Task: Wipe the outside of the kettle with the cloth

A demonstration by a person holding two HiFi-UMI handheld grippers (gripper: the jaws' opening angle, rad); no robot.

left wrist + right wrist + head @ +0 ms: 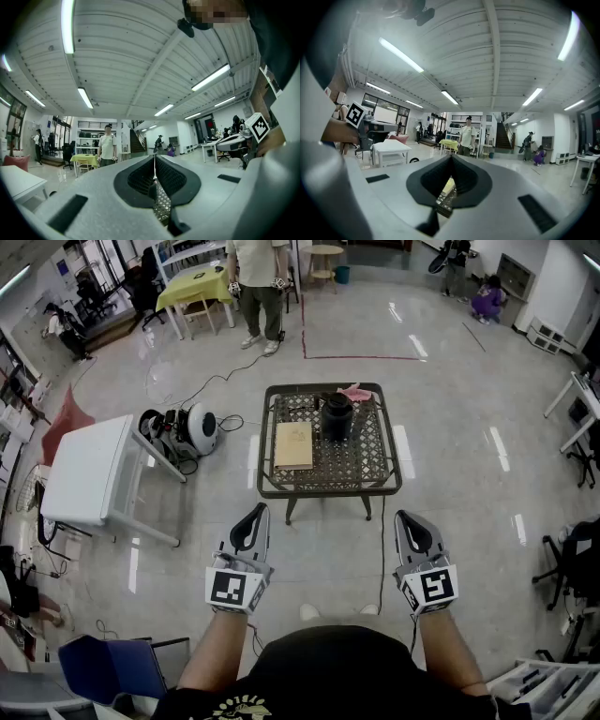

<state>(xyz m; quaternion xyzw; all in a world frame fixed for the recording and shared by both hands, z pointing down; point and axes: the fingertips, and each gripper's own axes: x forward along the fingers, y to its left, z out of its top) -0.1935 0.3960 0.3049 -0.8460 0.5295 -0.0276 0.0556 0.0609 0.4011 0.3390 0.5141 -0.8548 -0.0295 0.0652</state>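
A black kettle [337, 415] stands on a low metal lattice table [370, 479], toward its far side. A pink cloth [356, 392] lies at the far right corner, just behind the kettle. My left gripper [257, 513] and right gripper [404, 518] are held level in front of the table's near edge, well short of both things. Each is shut with its jaws meeting tip to tip and nothing between them, as the left gripper [154, 160] and right gripper [451, 157] views show. Through the gaps under the jaws only bits of the table show.
A tan book or board [293, 444] lies on the table's left half. A white table [86, 472] stands to the left, with a cable reel [195, 427] and cords on the floor beside it. A person [258, 282] stands beyond, near a yellow-covered table [192, 284].
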